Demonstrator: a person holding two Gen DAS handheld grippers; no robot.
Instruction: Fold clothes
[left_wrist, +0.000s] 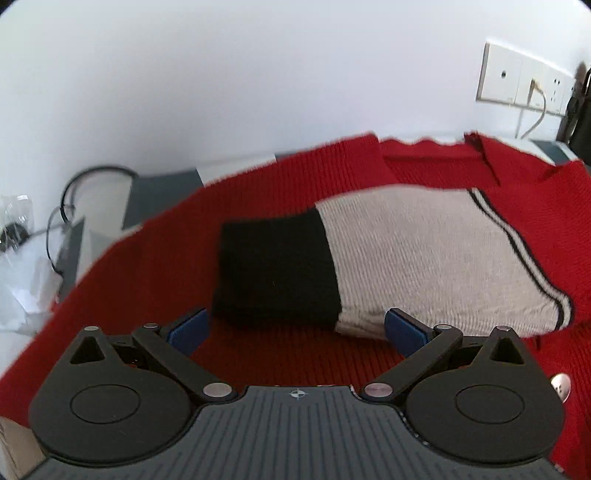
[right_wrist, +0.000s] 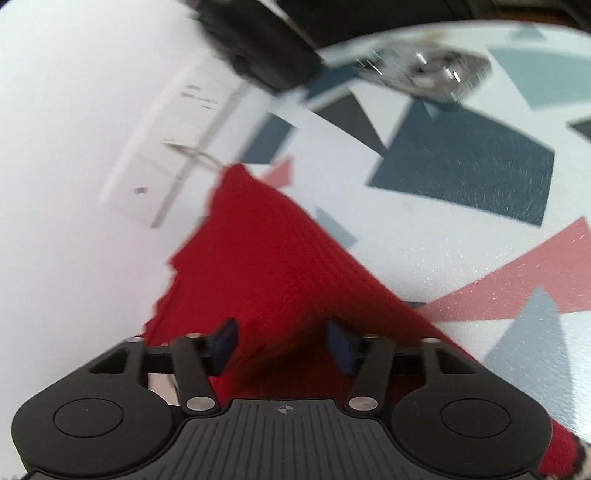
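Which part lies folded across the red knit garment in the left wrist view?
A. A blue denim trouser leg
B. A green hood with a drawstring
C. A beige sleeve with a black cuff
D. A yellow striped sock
C: the beige sleeve ends in a black cuff and rests on top of the red knit garment, just ahead of the left gripper and its open fingers.

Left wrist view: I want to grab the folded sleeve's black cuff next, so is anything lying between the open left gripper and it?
Nothing visible. The left gripper is open just short of the black cuff, with only the sweater's red body beneath and between them. No other object sits in that gap.
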